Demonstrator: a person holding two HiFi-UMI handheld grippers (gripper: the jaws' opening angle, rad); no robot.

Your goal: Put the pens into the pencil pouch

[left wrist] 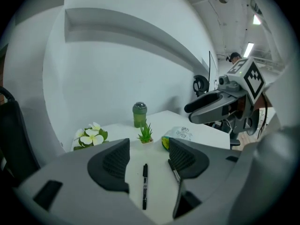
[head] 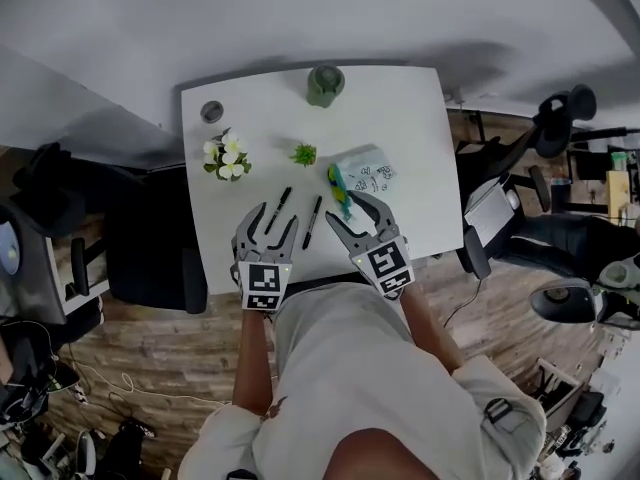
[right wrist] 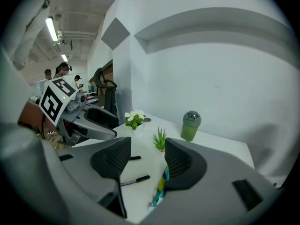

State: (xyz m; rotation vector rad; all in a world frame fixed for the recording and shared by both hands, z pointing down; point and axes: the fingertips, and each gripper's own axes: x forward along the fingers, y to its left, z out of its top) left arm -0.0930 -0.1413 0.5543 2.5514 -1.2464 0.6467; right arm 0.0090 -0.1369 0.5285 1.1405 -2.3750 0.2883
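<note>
Two black pens lie on the white table [head: 420,148]: one [head: 283,201] farther left, one [head: 312,221] nearer the middle. To their right lies the white pencil pouch [head: 368,171] with doodles and a teal and yellow zip edge [head: 338,188]. My left gripper [head: 272,223] hovers open over the left pen; in the left gripper view that pen [left wrist: 145,185] lies between the jaws, untouched, and the other pen [left wrist: 174,170] shows by the right jaw. My right gripper [head: 350,211] hangs open by the pouch's zip edge [right wrist: 161,186]; nothing is between its pads.
A green bottle [head: 325,84] stands at the table's far edge, a small green plant [head: 304,153] behind the pens, white flowers [head: 226,157] and a small round grey thing [head: 211,111] at the left. Office chairs [head: 150,248] flank the table.
</note>
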